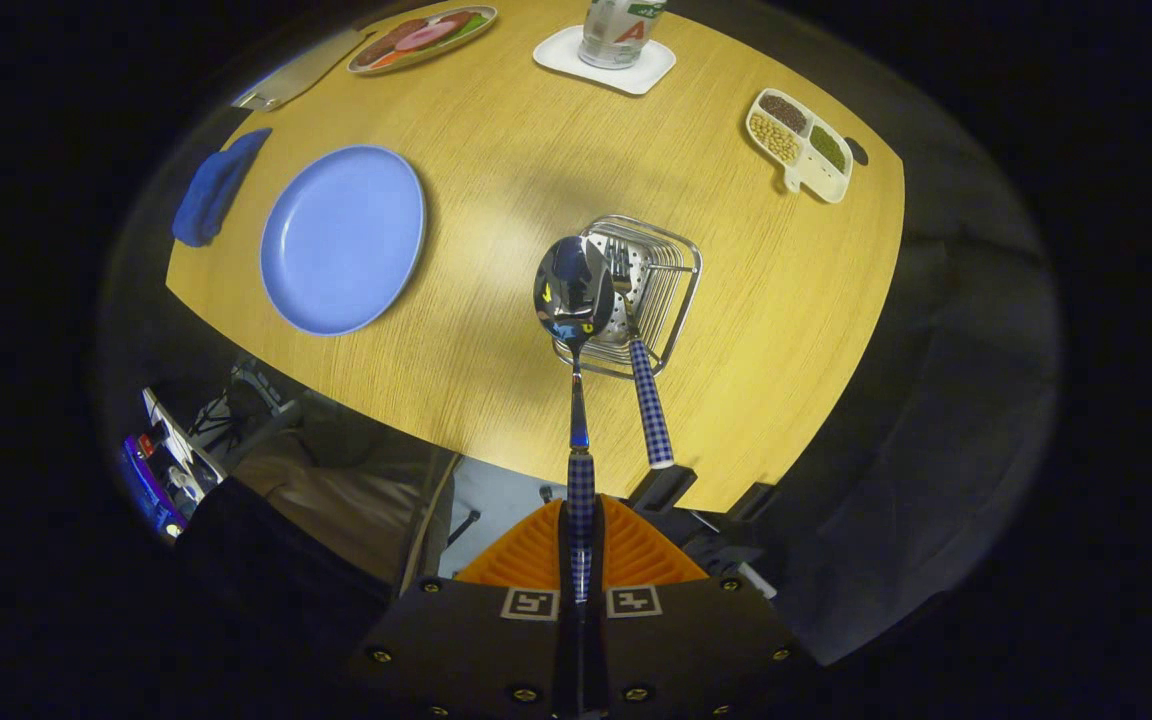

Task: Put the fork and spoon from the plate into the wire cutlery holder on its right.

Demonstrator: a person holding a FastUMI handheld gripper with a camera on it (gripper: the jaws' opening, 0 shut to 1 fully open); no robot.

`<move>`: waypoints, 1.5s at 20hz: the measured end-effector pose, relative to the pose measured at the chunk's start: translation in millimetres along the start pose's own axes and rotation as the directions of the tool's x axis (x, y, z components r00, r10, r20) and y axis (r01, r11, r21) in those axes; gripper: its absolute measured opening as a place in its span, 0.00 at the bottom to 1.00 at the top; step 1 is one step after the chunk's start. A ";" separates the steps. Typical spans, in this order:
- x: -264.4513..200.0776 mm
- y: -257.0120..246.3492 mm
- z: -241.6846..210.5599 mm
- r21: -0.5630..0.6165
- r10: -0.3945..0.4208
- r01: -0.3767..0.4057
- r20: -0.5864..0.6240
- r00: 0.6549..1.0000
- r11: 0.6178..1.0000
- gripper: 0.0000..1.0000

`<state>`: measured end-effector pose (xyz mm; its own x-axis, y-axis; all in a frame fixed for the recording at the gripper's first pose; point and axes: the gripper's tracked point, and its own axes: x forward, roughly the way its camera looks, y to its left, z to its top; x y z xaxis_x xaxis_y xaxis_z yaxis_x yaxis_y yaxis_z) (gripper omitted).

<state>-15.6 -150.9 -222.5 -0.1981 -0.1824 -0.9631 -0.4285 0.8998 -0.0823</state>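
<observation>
Gripper (581, 545) nearest the lens, fingers clenched on the spoon (573, 300) handle, both pressing it from either side with the checked grip sandwiched between them. Spoon runs straight out ahead along the finger axis, toward 12 o'clock: checked handle at the fingers, bare metal neck beyond, bowl at the far end facing the camera. Bowl overlaps the near-left corner of the wire cutlery holder (671, 290) as seen from here; can't tell if it touches the wire or sits above it.

Fork (636, 360) is already in the holder, tines in against the perforated base, checked handle leaning out over the holder's near rim toward the gripper, at roughly 1 o'clock from the fingertips. Fork handle sits just beside the spoon shaft, to its right, apart from it.

Blue plate (343, 238) bare, on the wooden table (496, 170), at about 10 o'clock from the fingers, well apart from the holder on its left. Blue cloth (214, 188) just past the plate's left edge.

Far side of the table: platter of food (423, 38) at 11 o'clock, glass on a white coaster (604, 62) near 12, divided dish of beans (798, 143) at 1 to 2 o'clock beyond the holder.
</observation>
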 end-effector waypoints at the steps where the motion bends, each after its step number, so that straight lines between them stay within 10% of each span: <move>1: 0.5 -1.5 -1.0 0.005 0.007 -0.007 -0.008 1.000 1.000 0.03; 15: 26.4 -4.9 22.5 0.145 0.154 -0.134 -0.137 0.979 0.980 0.03; 30: 40.1 -15.5 37.9 0.039 0.058 -0.048 -0.287 0.956 0.998 0.09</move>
<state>16.5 -157.1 -269.6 -0.4673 -0.2363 -0.8519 -0.3833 0.9225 -0.0456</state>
